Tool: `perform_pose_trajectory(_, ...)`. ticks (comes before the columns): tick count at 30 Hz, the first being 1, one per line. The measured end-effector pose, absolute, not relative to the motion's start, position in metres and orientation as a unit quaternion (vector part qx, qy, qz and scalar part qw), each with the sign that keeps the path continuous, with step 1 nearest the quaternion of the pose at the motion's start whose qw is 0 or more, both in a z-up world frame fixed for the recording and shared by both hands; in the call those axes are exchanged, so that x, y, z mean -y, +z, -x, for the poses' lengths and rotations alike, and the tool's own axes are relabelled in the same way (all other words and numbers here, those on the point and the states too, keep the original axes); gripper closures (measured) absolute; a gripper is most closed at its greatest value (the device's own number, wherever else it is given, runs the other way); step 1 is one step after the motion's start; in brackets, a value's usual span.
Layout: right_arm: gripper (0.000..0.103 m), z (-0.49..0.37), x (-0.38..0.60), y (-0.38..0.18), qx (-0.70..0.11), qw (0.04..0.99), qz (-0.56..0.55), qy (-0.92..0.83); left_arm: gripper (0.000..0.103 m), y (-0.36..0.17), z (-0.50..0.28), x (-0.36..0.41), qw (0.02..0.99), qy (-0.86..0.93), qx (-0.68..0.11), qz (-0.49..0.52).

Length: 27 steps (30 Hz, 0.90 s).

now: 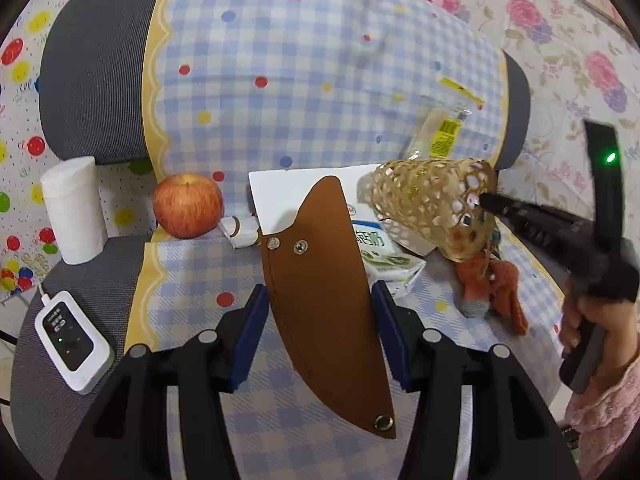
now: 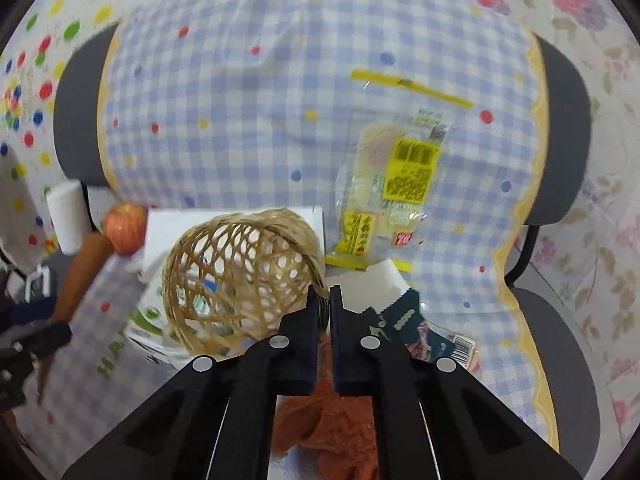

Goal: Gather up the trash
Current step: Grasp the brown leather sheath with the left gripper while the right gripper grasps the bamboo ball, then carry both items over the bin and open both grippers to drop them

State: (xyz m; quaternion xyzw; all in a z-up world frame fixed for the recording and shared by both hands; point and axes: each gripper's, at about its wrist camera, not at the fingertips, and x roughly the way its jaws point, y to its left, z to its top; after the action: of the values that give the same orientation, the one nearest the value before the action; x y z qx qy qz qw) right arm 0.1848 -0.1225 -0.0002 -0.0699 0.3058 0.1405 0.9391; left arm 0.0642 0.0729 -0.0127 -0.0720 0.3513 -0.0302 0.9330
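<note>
My right gripper [image 2: 323,300] is shut on the rim of a woven bamboo basket [image 2: 240,276], which is tipped on its side with its mouth toward the camera. The left wrist view shows the same basket [image 1: 432,200] with the right gripper [image 1: 486,200] at its rim. My left gripper [image 1: 320,304] is shut on a brown leather sheath [image 1: 324,280] with a white flat piece [image 1: 280,192] sticking out of its top. Trash lies on the checked cloth: a clear wrapper with a yellow label [image 2: 400,184], a milk carton [image 1: 380,248] under the basket, and a dark blue wrapper [image 2: 404,316].
A grey chair [image 1: 88,80] draped with checked cloth [image 1: 280,80] holds everything. On its left side are an apple [image 1: 188,210], a white tissue roll [image 1: 72,208] and a white device [image 1: 70,340] on a cable. An orange knitted item [image 1: 496,292] lies near the basket. A person's hand [image 1: 580,320] holds the right gripper.
</note>
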Motion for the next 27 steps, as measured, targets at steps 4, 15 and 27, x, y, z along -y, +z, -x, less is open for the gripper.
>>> perform_pose_trajectory(4,0.098,-0.158,0.136,0.031,-0.292,0.946,0.037,0.138,0.051,0.006,-0.049,-0.065,0.940,-0.042,-0.331,0.070)
perform_pose_trajectory(15,0.098,-0.030,0.217,0.063,-0.281,0.957,-0.010,0.075,0.051,0.040,0.015,0.002,0.947,-0.134,-0.289,0.035)
perform_pose_trajectory(27,0.097,0.110,0.310,0.018,-0.326,0.941,-0.059,-0.074,0.051,0.002,0.073,0.122,0.911,-0.291,-0.293,-0.020)
